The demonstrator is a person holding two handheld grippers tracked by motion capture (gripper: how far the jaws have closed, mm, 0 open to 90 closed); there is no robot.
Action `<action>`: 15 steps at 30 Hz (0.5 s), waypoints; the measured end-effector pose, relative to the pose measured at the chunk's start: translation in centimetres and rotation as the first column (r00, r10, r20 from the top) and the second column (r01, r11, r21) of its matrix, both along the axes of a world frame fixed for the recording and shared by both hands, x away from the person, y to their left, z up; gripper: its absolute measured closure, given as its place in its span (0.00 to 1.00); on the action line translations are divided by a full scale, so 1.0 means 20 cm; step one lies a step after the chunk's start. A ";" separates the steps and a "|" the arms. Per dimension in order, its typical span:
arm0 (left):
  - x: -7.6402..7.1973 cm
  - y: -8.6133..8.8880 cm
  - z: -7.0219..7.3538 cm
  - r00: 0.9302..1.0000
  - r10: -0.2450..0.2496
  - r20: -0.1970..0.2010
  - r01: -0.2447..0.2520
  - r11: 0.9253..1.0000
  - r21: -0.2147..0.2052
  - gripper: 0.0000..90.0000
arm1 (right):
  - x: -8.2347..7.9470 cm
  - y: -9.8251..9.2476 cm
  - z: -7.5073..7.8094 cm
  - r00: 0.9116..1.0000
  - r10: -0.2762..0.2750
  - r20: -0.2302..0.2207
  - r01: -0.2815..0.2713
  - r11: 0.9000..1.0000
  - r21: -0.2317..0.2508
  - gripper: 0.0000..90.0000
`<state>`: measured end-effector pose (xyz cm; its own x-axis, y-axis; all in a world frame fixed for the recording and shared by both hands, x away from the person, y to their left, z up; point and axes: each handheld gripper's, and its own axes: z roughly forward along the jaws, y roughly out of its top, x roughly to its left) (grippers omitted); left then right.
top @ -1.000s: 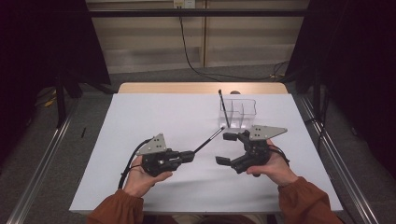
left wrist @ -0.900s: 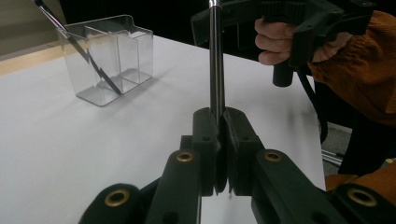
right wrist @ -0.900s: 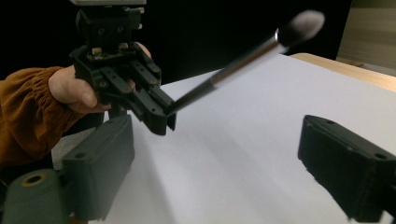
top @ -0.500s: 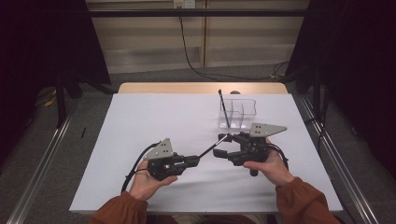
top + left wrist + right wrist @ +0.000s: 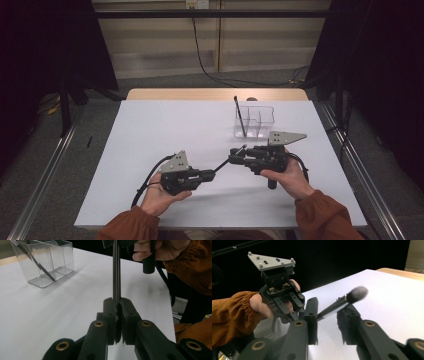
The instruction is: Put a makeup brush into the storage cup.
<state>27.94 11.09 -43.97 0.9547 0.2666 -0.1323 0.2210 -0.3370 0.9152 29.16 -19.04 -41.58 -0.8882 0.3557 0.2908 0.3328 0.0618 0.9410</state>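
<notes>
A dark-handled make-up brush (image 5: 226,162) slants up over the white table (image 5: 150,135) between the two grippers. My left gripper (image 5: 213,173) is shut on its handle (image 5: 116,270), which rises straight out of the closed jaws (image 5: 117,302). My right gripper (image 5: 234,156) points left at the brush's other end. Its jaws stand open (image 5: 329,307), with the ferrule between them and the fluffy grey head (image 5: 357,294) sticking out past them. The brush seems to touch neither pad. The left gripper (image 5: 279,290) and the hand holding it face the right gripper's camera.
A clear plastic organiser (image 5: 255,120) with several compartments stands at the back right, and a thin dark stick (image 5: 240,116) leans in its left compartment. From the left gripper view the organiser (image 5: 45,262) is at the far left. An orange sleeve (image 5: 192,265) is on the right.
The left gripper has moved slightly right with the brush. The right gripper has swung to point left, and the brush's head end now lies between its open jaws.
</notes>
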 end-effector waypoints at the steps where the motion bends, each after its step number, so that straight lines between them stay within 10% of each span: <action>1: 0.00 0.00 0.00 1.000 0.001 -0.005 -0.001 1.000 -0.001 0.93 | 0.00 0.00 0.00 1.000 0.003 -0.003 -0.003 1.000 0.002 0.81; 15: 0.00 -0.03 -0.03 1.000 -0.006 0.019 0.006 1.000 0.030 0.93 | 0.00 0.01 0.00 0.998 0.048 -0.030 -0.048 0.999 0.025 0.90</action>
